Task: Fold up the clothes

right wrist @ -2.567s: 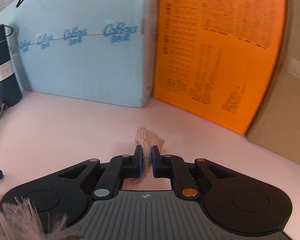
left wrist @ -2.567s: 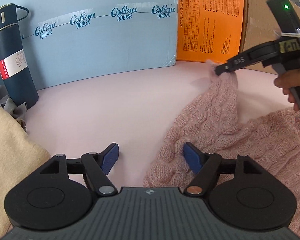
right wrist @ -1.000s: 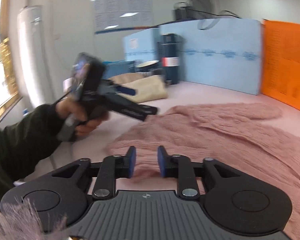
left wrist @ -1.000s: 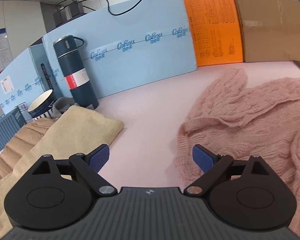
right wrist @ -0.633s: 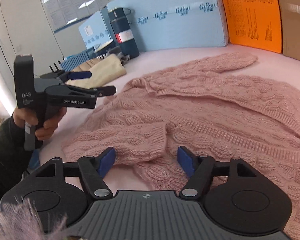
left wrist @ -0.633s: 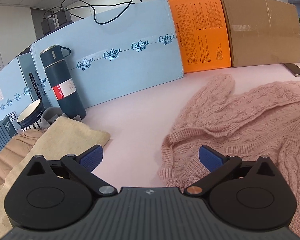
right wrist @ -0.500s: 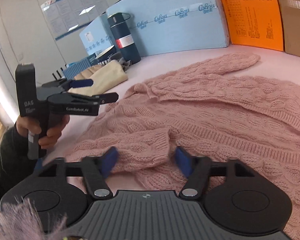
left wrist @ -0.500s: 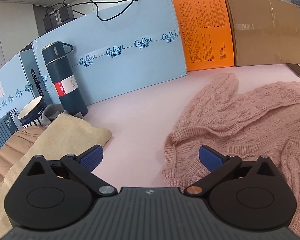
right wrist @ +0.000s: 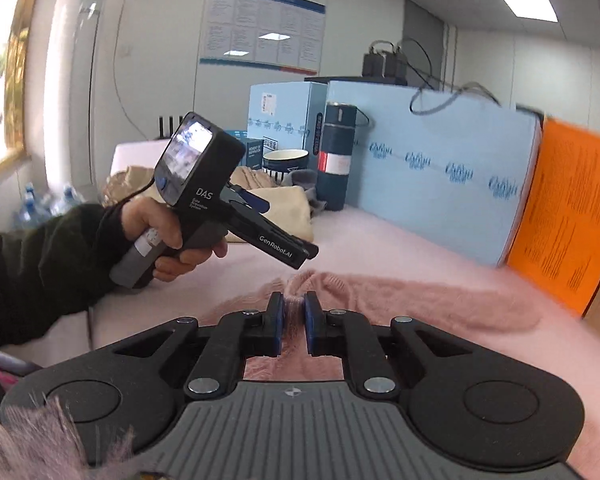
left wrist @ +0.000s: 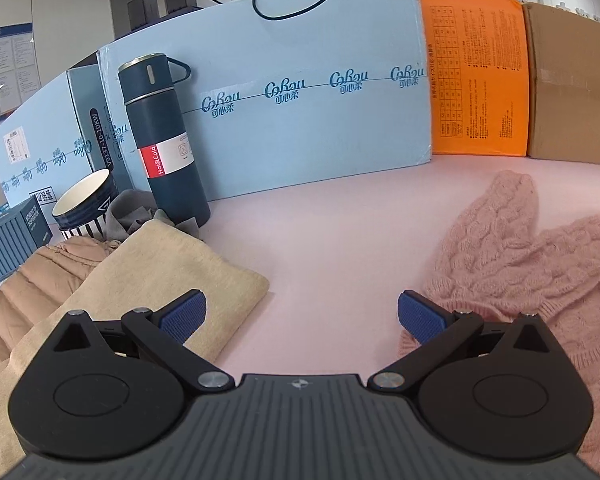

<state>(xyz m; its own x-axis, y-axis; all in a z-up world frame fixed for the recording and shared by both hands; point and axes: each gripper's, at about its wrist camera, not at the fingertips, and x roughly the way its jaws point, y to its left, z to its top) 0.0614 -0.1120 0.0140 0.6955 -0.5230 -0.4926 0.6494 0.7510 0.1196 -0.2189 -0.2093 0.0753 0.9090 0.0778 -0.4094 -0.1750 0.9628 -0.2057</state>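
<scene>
Half a second ago the right gripper [right wrist: 293, 322] stood wide apart over a sweater cuff; now its blue pads [right wrist: 276, 326] have drawn together and pinch a fold of the pink cable-knit sweater [right wrist: 400, 304] between them. That sweater lies spread over the pink tabletop [left wrist: 320, 236], filling the right side of the left wrist view, one sleeve reaching toward the far orange box [left wrist: 476, 76].

By comparison, the left gripper [left wrist: 302, 314] has kept its fingers spread wide with nothing between them, hovering over bare table, the right pad [left wrist: 420, 318] just at the sweater's near left edge. A hand [right wrist: 168, 236] in a dark sleeve holds it by the handle, left of the sweater.

Folded beige clothes [left wrist: 140, 276] sit at the near left. Beyond them stand a navy thermos [left wrist: 162, 140] and a striped cup [left wrist: 84, 204] against the far light-blue box [left wrist: 300, 100].
</scene>
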